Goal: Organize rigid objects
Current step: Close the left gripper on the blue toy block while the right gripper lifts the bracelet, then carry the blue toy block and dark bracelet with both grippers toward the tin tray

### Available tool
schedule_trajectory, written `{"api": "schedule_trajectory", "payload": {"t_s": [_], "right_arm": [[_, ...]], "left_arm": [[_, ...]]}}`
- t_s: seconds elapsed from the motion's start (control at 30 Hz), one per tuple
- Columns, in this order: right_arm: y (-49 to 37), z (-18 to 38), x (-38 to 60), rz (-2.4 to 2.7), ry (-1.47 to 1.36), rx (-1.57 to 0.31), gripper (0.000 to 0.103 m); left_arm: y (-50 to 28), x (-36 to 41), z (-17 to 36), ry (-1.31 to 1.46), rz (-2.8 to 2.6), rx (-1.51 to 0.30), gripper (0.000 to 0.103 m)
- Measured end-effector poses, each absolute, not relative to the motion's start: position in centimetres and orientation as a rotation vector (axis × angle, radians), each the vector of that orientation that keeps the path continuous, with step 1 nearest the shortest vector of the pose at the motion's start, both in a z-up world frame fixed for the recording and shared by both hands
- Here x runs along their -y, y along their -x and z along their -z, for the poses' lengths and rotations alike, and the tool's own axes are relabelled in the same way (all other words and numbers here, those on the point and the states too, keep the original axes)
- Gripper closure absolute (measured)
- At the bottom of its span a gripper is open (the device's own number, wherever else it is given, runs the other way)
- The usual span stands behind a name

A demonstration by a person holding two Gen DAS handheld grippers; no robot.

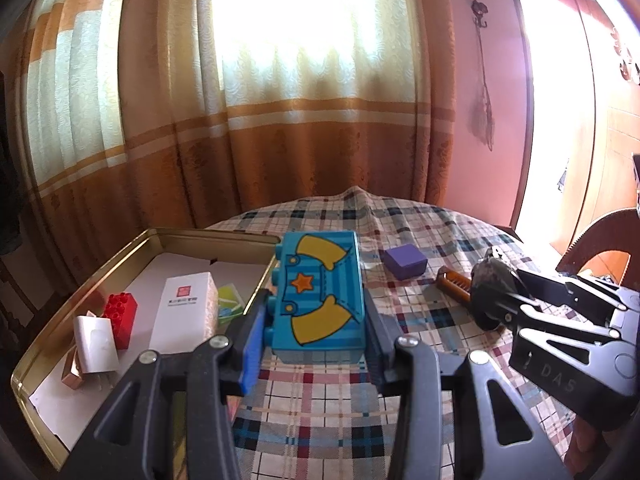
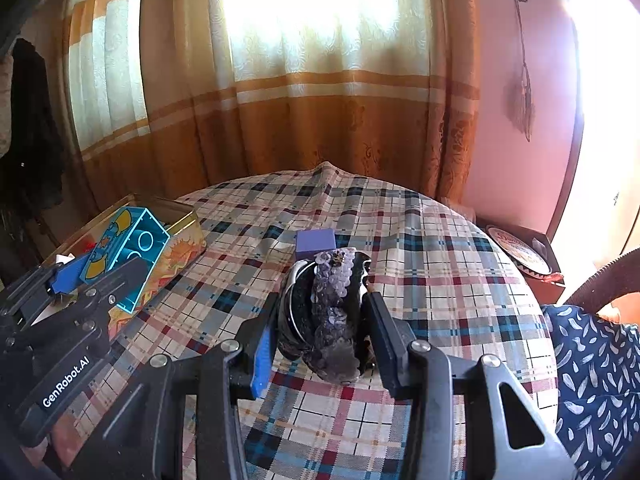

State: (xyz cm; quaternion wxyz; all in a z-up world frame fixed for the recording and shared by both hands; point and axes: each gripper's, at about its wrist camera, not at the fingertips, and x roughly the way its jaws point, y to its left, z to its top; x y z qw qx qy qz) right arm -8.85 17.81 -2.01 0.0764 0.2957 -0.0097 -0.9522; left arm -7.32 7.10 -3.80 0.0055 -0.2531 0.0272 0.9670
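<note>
My left gripper (image 1: 316, 312) is shut on a blue toy brick (image 1: 320, 292) printed with yellow shapes and an orange star, held above the plaid tablecloth beside the gold tin tray (image 1: 224, 236). The brick also shows in the right wrist view (image 2: 124, 252), over the tray's corner. My right gripper (image 2: 320, 320) is shut on a dark sequinned hair accessory (image 2: 328, 312), seen in the left wrist view (image 1: 492, 288) at the right. A purple cube (image 1: 405, 261) and a brown comb-like clip (image 1: 454, 282) lie on the cloth.
The tray holds a red brick (image 1: 120, 316), a white box (image 1: 184, 312), a small white card box (image 1: 94, 344) and a green piece (image 1: 231, 300). Curtains hang behind the table. A dark box with a round plate (image 2: 520, 252) stands at the right.
</note>
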Motion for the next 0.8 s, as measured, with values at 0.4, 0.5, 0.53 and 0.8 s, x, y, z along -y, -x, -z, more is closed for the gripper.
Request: {"api": "schedule_trajectory", "payload": {"t_s": [0.4, 0.5, 0.53, 0.8], "right_arm": [[8.0, 1.6, -16.1, 2.829, -0.836, 0.014, 0.058], [7.7, 1.5, -15.8, 2.826, -0.824, 0.010, 0.058], [7.6, 1.5, -15.7, 2.825, -0.822, 0.008, 0.058], [7.1, 1.6, -14.2, 2.788, -0.812, -0.011, 0.058]], "left_arm": [[6.9, -6.0, 3.8, 0.793, -3.046, -0.042, 0.062], [6.8, -5.7, 3.9, 0.794, -3.053, -0.036, 0.062], [6.7, -5.6, 3.9, 0.795, -3.055, -0.034, 0.062], [6.4, -5.2, 3.8, 0.783, -3.068, -0.038, 0.062]]}}
